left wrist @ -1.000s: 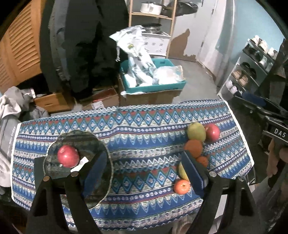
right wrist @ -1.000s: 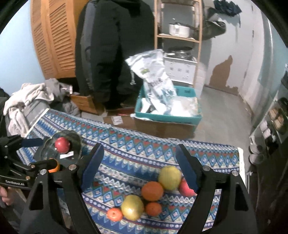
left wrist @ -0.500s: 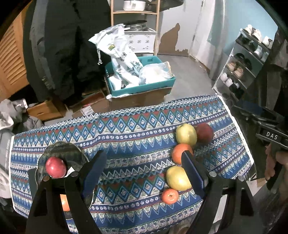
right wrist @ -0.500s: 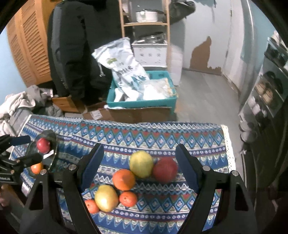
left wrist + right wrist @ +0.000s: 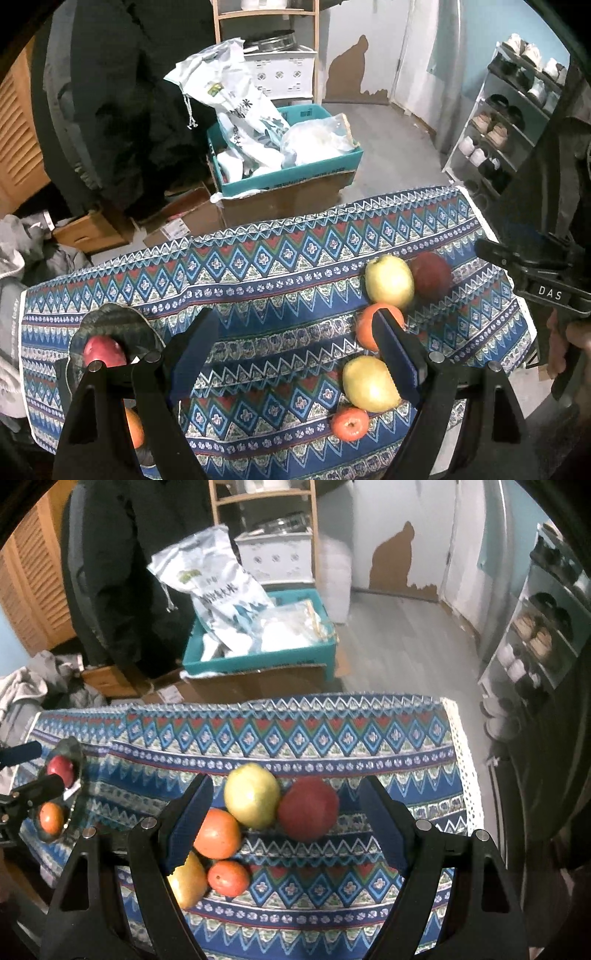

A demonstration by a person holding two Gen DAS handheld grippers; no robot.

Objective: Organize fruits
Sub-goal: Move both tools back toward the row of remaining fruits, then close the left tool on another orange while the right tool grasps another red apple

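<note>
Fruits — a cluster of five with a red apple (image 5: 308,808) at its edge — lie on the patterned cloth (image 5: 332,738) beneath the right gripper (image 5: 284,823), jaws spread and empty like the left gripper's (image 5: 295,354); next, probably — lowering around one for the plate (image 5: 110,317).

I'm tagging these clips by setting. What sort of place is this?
Probably a lived-in home, maybe an entry or storage room: a shoe rack along the wall, dark coats hanging, a box of bags on the floor, and fruit on a cloth-covered table.
</note>
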